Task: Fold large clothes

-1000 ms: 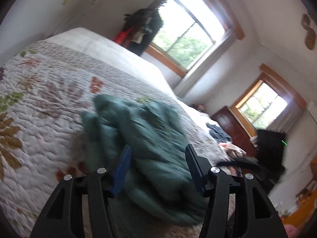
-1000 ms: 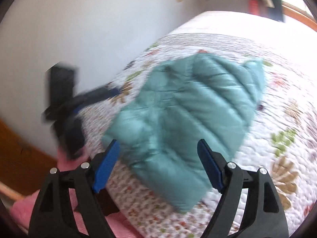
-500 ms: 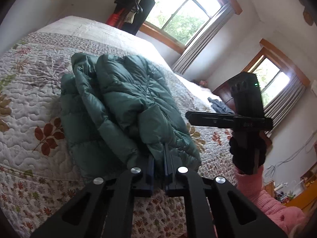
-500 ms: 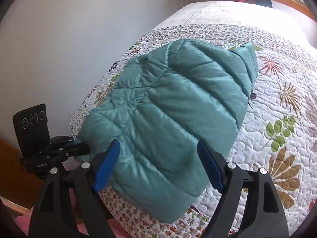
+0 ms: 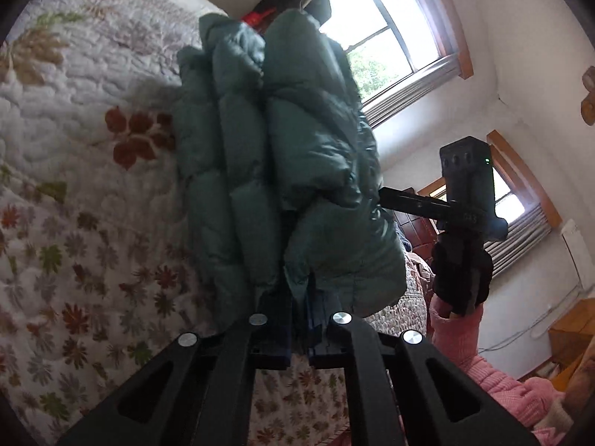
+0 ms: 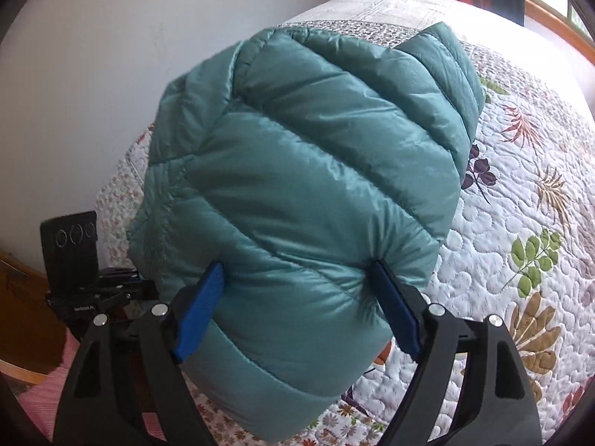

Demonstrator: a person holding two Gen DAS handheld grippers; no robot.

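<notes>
The jacket (image 6: 297, 186), a teal quilted puffer with a glossy, slippery-looking shell and plump stitched channels, is seen in the centre of both frames as a thick, layered bundle above the bed (image 6: 520, 193). In the left wrist view the left gripper (image 5: 297, 316) is clenched on a bunched edge of the jacket (image 5: 282, 156) at lower centre, the jaws almost meeting on the compressed fabric. In the right wrist view the right gripper (image 6: 297, 308) straddles the bundle's near end; both blue pads (image 6: 199, 312) are pressed into the padding, which is puckered at the right pad, so the jaws are judged to be grasping the jacket across a wide span. At least one fold is judged done, since several padded layers are stacked in the left wrist view. Whether the bundle is lifted clear of the bed or partly resting on it cannot be told. Setting it down flat and squaring it is judged to remain. The bed is covered by a white quilt with stitched swirls and printed leaves. Padding of this kind is expected to spring back when released.
</notes>
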